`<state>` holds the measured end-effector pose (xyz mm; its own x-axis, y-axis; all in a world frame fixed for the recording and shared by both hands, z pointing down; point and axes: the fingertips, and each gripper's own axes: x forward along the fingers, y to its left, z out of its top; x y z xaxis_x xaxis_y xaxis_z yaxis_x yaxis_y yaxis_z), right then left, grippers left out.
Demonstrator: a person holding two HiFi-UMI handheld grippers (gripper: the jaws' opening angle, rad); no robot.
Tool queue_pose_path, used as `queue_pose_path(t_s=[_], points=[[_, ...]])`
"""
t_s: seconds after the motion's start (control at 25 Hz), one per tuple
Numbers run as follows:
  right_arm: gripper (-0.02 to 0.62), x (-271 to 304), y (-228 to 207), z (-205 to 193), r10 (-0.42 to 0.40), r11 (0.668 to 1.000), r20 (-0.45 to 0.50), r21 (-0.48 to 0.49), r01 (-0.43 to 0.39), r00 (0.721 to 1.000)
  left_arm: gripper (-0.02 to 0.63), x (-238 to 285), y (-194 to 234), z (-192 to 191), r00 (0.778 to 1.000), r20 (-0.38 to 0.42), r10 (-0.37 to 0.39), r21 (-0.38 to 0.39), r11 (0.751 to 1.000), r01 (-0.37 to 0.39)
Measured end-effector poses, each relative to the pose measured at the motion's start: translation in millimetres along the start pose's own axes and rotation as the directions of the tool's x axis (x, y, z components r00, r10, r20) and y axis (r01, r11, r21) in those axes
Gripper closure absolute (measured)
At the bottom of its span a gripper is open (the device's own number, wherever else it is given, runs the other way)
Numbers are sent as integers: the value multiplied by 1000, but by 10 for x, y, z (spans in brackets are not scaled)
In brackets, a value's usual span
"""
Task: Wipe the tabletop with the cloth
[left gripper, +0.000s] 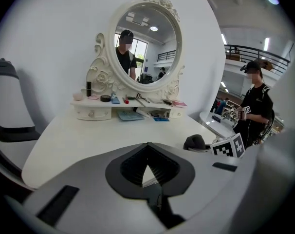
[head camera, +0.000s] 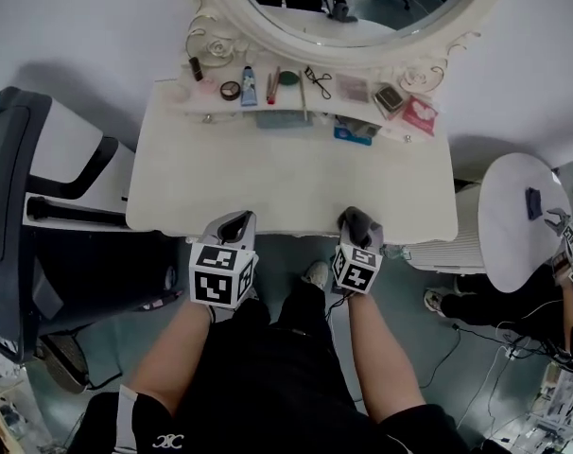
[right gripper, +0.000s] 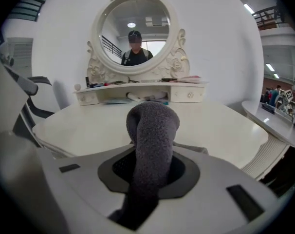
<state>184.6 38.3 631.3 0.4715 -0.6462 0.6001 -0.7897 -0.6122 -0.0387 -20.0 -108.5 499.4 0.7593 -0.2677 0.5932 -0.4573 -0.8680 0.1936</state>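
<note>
A grey terry cloth (right gripper: 152,128) sticks out as a folded loop from my right gripper (right gripper: 151,155), which is shut on it. In the head view that cloth (head camera: 359,223) and right gripper (head camera: 358,230) sit at the front edge of the white tabletop (head camera: 286,178), right of centre. My left gripper (head camera: 232,228) hovers at the same edge, left of centre. Its jaws (left gripper: 147,156) are shut with nothing between them. From the left gripper view the cloth (left gripper: 195,142) shows as a dark lump off to the right.
A low shelf (head camera: 310,112) with several cosmetics runs along the back under an oval mirror (head camera: 362,8). A dark chair (head camera: 41,206) stands left of the table. A round white side table (head camera: 518,220) and another person (left gripper: 254,106) are to the right.
</note>
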Motion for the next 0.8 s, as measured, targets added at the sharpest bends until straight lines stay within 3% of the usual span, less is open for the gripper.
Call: queue_pose_path(t_s=[0.2, 0.48, 0.64, 0.8], points=[[505, 73, 888, 39, 138, 982, -6, -129, -138, 990, 606, -261, 332, -103, 997, 27, 67, -60, 996, -65], [505, 139, 2136, 67, 345, 893, -55, -288, -345, 937, 606, -744, 948, -314, 974, 55, 219, -184, 961, -205], [505, 79, 2840, -2, 453, 812, -127, -349, -467, 882, 606, -1128, 1335, -532, 943, 48, 330, -277, 911, -305], [505, -9, 3612, -111, 547, 677, -274, -411, -610, 791, 606, -1481, 1590, -752, 907, 30, 419, -352, 854, -383]])
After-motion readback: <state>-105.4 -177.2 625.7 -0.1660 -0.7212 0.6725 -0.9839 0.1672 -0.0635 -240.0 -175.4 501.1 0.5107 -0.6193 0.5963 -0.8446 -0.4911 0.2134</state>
